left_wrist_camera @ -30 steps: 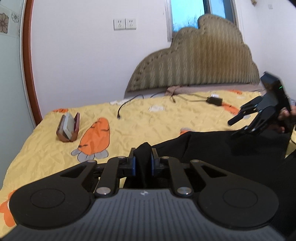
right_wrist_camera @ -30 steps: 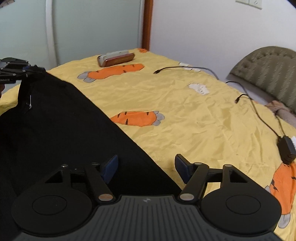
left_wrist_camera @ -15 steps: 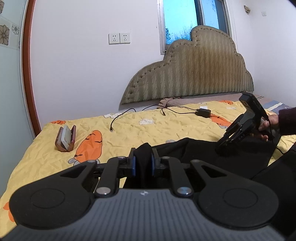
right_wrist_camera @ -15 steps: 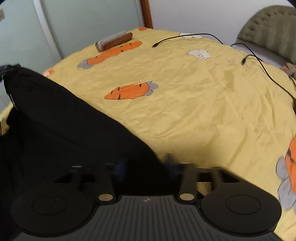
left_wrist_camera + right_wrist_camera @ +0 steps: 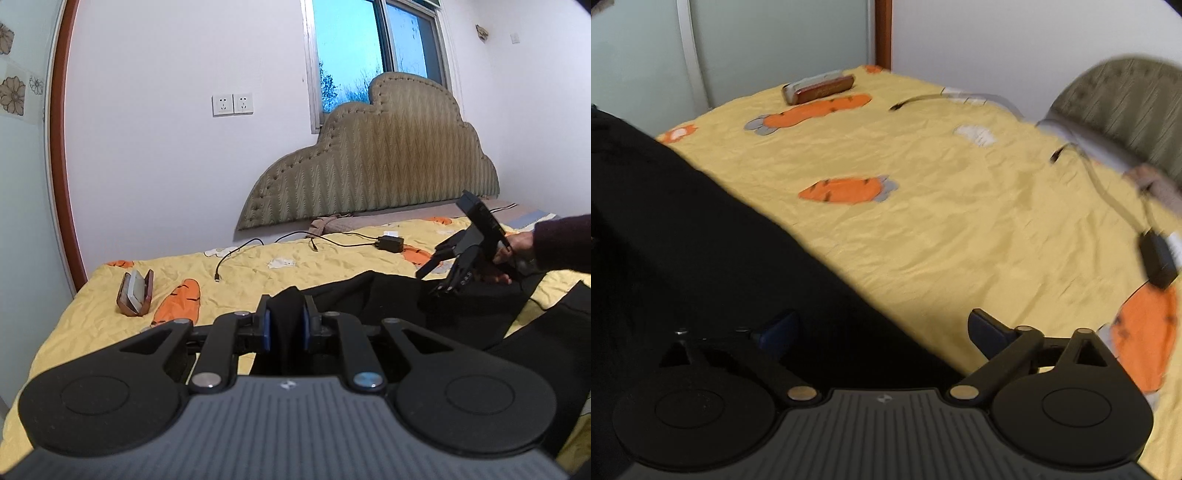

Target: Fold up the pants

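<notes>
Pants [image 5: 388, 295]: a bunched fold of the black fabric is clamped between the blue pads [image 5: 265, 325] of the left gripper [image 5: 285, 325], jaws narrowed hard onto the cloth. Right gripper [image 5: 882, 330] jaws are spread wide, nothing held; its left finger sits over the black fabric, its right finger over bare sheet, so the cloth edge runs between them. In the left view the right gripper is seen held by a hand [image 5: 511, 254] just above the far part of the garment. The rest of the pants is draped across the near side of the yellow carrot-print bedsheet [image 5: 960, 229], with a diagonal edge. Further out: a brown glasses case [image 5: 135, 293] near the bed corner, a charger brick [image 5: 389, 243] with cable [image 5: 236, 254] toward the padded headboard [image 5: 388, 177]. Risks, as judged: only one grab point is secured, so lifting now would likely let the free side sag and skew the fold; the thick bunch could slip out under tension; the right view is blurred, so a closure could miss the edge or pinch the sheet along with the pants.
</notes>
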`<move>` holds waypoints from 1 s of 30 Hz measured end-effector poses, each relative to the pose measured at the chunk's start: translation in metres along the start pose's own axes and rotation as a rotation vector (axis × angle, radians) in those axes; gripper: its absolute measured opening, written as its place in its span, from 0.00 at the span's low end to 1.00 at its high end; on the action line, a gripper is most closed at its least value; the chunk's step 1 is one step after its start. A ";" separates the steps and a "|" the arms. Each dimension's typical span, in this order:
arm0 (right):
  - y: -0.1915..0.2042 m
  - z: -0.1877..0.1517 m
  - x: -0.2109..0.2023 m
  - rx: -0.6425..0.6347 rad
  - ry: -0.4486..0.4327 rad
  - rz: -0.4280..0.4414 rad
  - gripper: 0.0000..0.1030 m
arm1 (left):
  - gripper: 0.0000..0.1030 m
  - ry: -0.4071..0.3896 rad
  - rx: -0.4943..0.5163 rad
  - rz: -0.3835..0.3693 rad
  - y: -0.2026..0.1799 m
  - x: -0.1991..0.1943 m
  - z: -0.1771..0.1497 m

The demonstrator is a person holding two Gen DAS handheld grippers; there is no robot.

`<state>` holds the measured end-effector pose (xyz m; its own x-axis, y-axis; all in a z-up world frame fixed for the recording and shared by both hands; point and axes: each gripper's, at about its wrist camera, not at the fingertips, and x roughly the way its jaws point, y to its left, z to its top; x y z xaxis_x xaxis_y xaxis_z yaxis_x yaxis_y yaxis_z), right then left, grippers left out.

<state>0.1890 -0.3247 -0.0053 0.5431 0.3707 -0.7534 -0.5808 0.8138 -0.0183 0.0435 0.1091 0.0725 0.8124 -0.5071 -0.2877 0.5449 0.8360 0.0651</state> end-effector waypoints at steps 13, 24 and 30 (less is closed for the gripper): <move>0.110 -0.059 -0.026 -0.393 0.080 -0.456 0.05 | 0.17 -0.018 -0.056 0.010 -0.002 -0.029 -0.012; 0.211 -0.117 -0.099 -0.359 0.103 -0.563 0.05 | 0.19 0.025 -0.153 0.026 0.009 -0.074 -0.052; 0.255 -0.142 -0.101 -0.335 0.166 -0.512 0.05 | 0.19 0.098 -0.222 0.050 0.016 -0.094 -0.089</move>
<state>-0.1000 -0.2183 -0.0271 0.7170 -0.1247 -0.6858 -0.4451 0.6752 -0.5882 -0.0419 0.1889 0.0158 0.8071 -0.4507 -0.3815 0.4373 0.8904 -0.1267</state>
